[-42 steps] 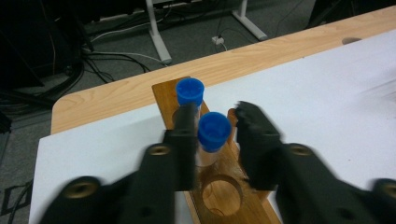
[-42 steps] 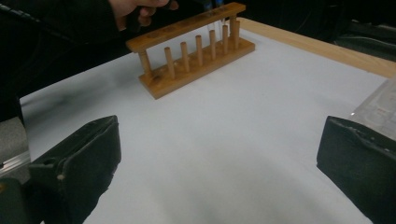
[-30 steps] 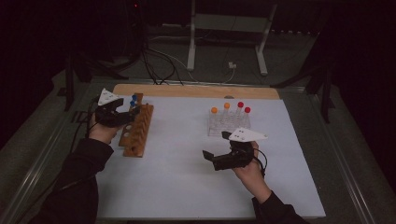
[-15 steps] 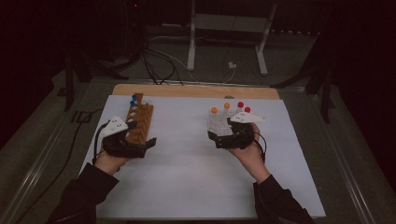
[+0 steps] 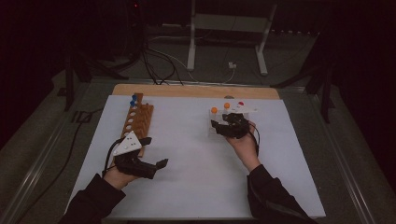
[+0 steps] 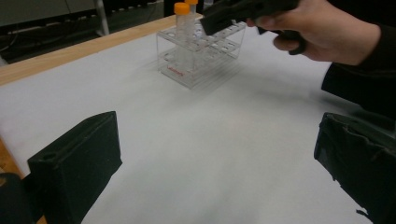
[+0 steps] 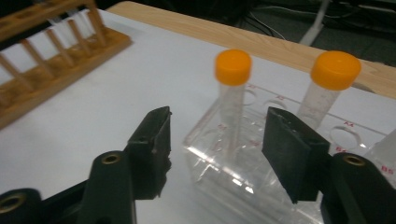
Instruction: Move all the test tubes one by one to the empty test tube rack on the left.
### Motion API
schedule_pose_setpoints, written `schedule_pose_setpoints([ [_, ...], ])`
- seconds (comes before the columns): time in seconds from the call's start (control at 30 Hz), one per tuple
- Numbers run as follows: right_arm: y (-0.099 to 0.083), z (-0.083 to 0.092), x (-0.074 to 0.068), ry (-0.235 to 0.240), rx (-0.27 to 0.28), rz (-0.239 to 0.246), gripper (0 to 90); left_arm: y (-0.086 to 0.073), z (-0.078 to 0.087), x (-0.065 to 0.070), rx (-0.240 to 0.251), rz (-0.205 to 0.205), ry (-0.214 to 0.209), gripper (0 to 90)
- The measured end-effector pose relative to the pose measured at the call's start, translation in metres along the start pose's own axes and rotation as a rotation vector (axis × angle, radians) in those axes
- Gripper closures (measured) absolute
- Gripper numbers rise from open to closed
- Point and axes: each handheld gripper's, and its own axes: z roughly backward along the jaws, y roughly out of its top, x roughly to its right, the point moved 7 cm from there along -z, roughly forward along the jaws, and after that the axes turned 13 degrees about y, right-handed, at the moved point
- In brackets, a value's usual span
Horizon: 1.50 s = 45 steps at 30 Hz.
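Right gripper [image 7: 215,140] is closing its jaws around an orange-capped tube [image 7: 232,93] standing in the clear rack [image 7: 224,154], pads not yet touching; left gripper [image 5: 152,156] is hovering wide open, well apart.

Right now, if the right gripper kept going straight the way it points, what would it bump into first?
Probably the nearer orange-capped tube in the clear rack. It stands just ahead of the right gripper, roughly between the open jaws, though depth is hard to judge.
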Motion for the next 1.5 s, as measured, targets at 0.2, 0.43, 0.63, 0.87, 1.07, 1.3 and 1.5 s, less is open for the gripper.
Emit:
schedule_pose_setpoints([
  [0.2, 0.001, -0.013, 0.010, -0.020, -0.029, -0.005, 53.2, -0.001, 0.000, 0.001, -0.006, 0.001, -0.009, 1.4],
  [0.43, 0.006, -0.026, 0.014, -0.042, -0.047, -0.008, 61.3, -0.001, 0.000, 0.001, -0.006, -0.002, -0.003, 1.4],
  [0.63, 0.005, -0.033, 0.015, -0.048, -0.062, -0.013, 69.6, -0.002, -0.001, 0.000, -0.012, 0.004, -0.009, 1.4],
  [0.87, 0.006, -0.033, 0.014, -0.064, -0.073, 0.001, 75.0, -0.003, -0.002, 0.000, -0.020, 0.006, -0.015, 1.4],
  [1.07, 0.010, -0.029, 0.012, -0.064, -0.071, 0.017, 75.1, -0.002, -0.002, 0.000, -0.017, 0.014, -0.016, 1.4],
  [1.3, 0.022, -0.018, 0.006, -0.074, -0.048, 0.044, 75.1, 0.000, -0.001, 0.000, -0.016, 0.013, -0.021, 1.4],
  [1.5, 0.035, 0.000, -0.001, -0.080, -0.017, 0.077, 75.1, 0.002, 0.000, 0.000, -0.012, 0.014, -0.020, 1.4],
])
